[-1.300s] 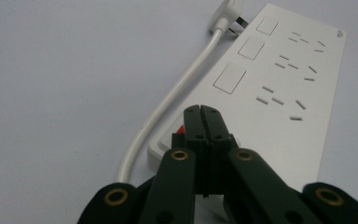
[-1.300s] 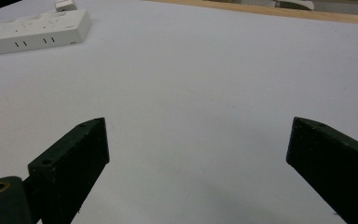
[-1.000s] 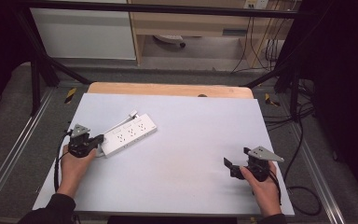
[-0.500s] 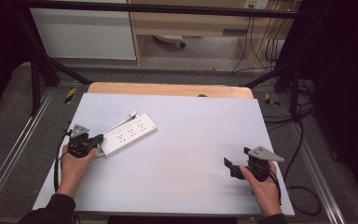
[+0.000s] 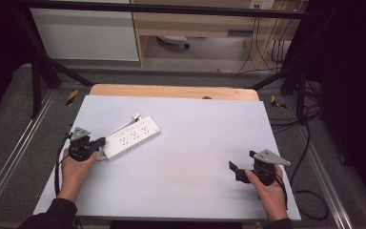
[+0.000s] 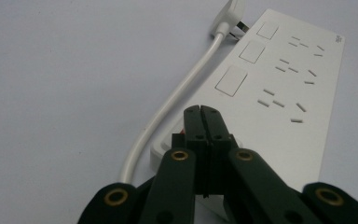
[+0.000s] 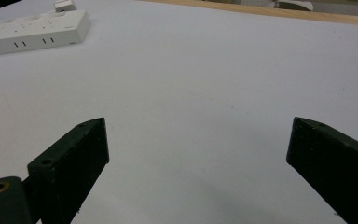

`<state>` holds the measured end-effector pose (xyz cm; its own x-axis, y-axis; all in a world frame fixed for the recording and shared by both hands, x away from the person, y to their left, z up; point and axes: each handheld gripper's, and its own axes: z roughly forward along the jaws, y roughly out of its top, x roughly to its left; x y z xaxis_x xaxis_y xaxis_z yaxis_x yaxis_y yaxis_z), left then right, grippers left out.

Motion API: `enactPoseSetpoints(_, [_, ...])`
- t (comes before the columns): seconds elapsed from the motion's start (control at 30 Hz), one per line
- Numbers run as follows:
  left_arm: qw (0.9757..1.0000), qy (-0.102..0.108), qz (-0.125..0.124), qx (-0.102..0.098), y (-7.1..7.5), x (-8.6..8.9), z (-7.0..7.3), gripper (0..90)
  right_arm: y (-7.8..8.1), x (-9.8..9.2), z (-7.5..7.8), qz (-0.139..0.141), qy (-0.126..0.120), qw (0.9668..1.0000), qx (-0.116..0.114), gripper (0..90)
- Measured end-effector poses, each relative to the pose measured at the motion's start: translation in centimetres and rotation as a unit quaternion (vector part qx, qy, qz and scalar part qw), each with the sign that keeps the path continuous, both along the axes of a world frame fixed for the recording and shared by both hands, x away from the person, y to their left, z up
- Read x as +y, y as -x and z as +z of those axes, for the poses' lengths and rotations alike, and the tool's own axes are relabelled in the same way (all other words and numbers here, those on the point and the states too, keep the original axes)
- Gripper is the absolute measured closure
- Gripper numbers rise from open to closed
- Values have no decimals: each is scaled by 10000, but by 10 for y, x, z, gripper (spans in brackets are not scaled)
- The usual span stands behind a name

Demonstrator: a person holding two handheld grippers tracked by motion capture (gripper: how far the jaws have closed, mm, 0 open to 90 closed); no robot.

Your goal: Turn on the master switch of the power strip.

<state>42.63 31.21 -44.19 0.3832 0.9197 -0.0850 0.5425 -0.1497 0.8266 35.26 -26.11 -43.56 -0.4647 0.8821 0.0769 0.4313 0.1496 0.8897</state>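
Left gripper point(image 6: 201, 112), jaws pressed together, pokes the power strip point(image 5: 132, 137) end, probably its switch; right gripper point(image 7: 196, 149) idles, spread wide.

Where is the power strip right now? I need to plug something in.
In the high view the power strip lies on the table's left half, its near end at the left gripper, far from the right gripper.

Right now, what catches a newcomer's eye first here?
The white power strip lying at an angle on the table's left side, its cord looped alongside. The left hand-held gripper sits shut at its near end. The right hand-held gripper waits open at the right.
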Motion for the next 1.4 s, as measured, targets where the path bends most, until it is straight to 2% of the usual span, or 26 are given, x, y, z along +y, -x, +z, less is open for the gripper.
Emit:
enactPoseSetpoints(1.07, [10000, 57, -39, -55, 0, 0, 0, 900, 0, -1, 0, -4, 6, 10000, -24, 60])
enactPoseSetpoints(1.4, [9997, 134, -91, -163, 1, 0, 2, 900, 0, -1, 1, -14, 1, 10000, -37, 60])
